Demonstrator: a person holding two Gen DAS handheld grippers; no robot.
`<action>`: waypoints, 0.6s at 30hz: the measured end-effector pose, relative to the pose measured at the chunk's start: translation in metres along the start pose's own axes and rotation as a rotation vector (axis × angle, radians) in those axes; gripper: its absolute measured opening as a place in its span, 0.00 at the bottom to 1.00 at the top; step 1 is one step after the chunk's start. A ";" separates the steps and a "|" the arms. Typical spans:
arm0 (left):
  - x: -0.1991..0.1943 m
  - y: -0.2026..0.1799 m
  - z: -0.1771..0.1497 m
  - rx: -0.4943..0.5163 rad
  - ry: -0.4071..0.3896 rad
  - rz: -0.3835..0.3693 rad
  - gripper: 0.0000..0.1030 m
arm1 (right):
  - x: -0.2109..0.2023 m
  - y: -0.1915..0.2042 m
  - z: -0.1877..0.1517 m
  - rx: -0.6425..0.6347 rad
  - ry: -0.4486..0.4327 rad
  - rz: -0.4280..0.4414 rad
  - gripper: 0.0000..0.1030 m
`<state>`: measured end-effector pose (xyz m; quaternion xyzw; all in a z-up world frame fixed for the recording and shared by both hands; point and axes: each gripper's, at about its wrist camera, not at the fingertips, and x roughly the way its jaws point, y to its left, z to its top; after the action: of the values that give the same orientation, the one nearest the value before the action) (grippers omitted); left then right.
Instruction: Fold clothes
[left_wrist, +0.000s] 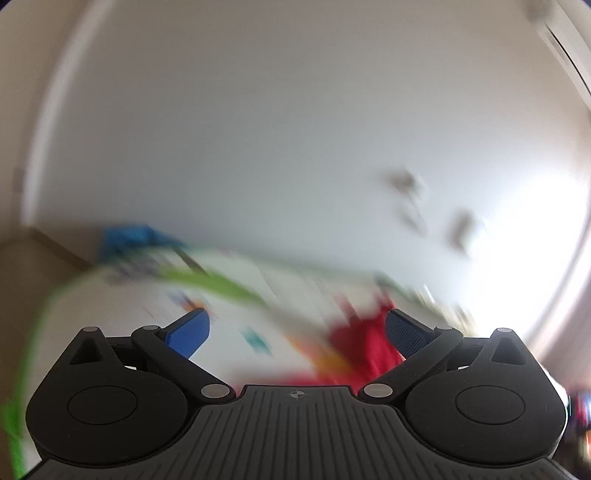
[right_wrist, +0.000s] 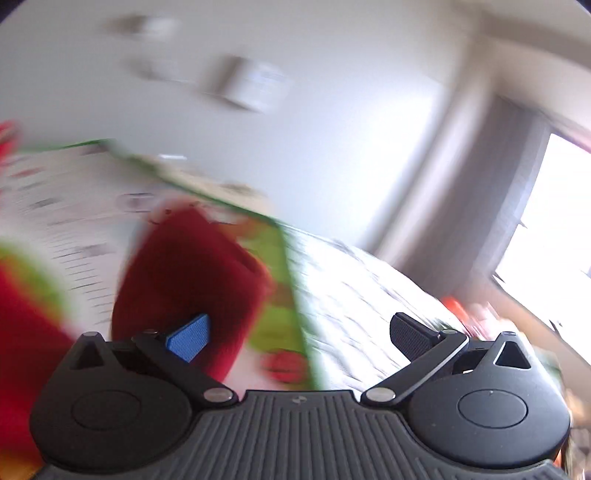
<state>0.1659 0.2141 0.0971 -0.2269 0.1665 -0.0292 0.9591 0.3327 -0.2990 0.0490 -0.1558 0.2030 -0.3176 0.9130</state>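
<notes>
The left gripper has its two blue fingers spread wide apart with nothing between them, and a blurry red cloth lies just past its right finger on a white mat with a green edge. The right gripper is wide open and empty too, and a dark red cloth lies just behind its left finger, on the same kind of mat with a green edge. Farther out, both views show a pale wall, and everything is too blurry to tell more.
</notes>
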 end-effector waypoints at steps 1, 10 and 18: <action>0.007 -0.006 -0.009 -0.001 0.067 -0.051 1.00 | -0.002 -0.013 0.000 0.048 0.007 0.045 1.00; 0.073 0.003 -0.067 -0.299 0.438 -0.312 1.00 | -0.069 -0.006 -0.020 0.038 0.097 0.815 1.00; 0.139 0.041 -0.050 -0.319 0.410 -0.149 1.00 | -0.109 0.055 -0.029 0.057 0.265 1.232 1.00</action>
<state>0.2800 0.2112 -0.0054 -0.3760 0.3427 -0.1183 0.8527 0.2691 -0.1922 0.0313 0.0546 0.3584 0.2447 0.8993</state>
